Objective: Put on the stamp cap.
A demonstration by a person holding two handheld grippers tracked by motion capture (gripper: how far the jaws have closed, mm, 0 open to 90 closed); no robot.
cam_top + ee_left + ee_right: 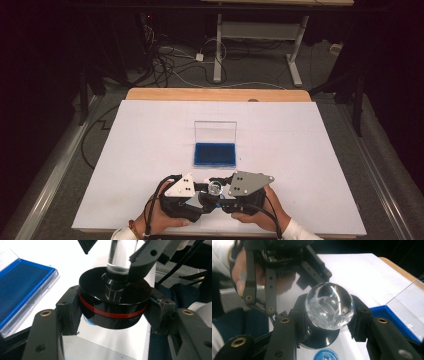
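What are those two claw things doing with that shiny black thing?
A person holds a gripper in each hand at the near edge of the white table. The left gripper has its jaws clamped on the round black base with a red stripe of a stamp. The right gripper grips the stamp's clear, faceted knob handle. A round blue print shows on the table under the stamp. An open blue ink pad in a clear hinged case sits farther back, in the middle of the table.

The place was a lab or recording workspace: a white-topped wooden table stood on grey carpet, with tangled black and white cables and a white metal desk frame behind that table.
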